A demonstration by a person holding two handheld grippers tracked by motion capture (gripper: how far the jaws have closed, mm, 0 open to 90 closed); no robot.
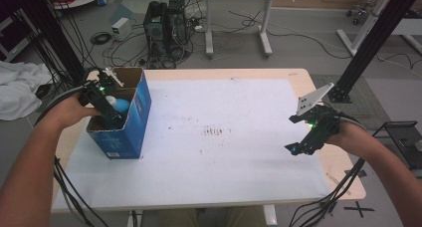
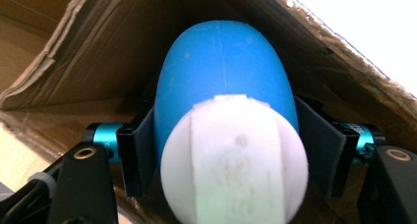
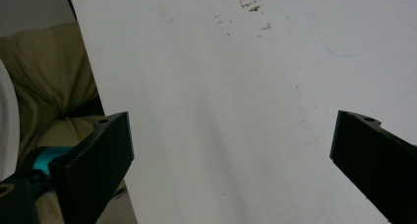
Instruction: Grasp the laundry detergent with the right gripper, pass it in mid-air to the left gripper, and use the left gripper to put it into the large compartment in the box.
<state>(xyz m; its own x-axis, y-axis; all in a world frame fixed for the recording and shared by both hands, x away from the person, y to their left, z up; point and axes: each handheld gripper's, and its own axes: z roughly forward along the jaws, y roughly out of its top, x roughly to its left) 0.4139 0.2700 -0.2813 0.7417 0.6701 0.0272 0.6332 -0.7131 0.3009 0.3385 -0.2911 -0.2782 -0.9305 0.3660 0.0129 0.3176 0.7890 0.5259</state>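
A blue cardboard box (image 1: 139,118) stands open at the table's left edge. My left gripper (image 1: 112,115) reaches down into it, shut on a blue bottle with a white cap (image 1: 119,104). In the left gripper view the blue bottle (image 2: 226,76) sits squeezed between my two black pads, cap toward the camera, with the box's brown inner walls (image 2: 98,42) around it. My right gripper (image 1: 298,147) hovers open over the table's right side, and in its own view the right gripper (image 3: 231,160) has wide-apart jaws with nothing between them.
A white sheet (image 1: 209,137) covers the table, with a brownish smear (image 1: 214,131) near its middle. Cables hang off the table's front corners. Beyond the far edge, a computer tower (image 1: 164,23) and tangled cables lie on the floor.
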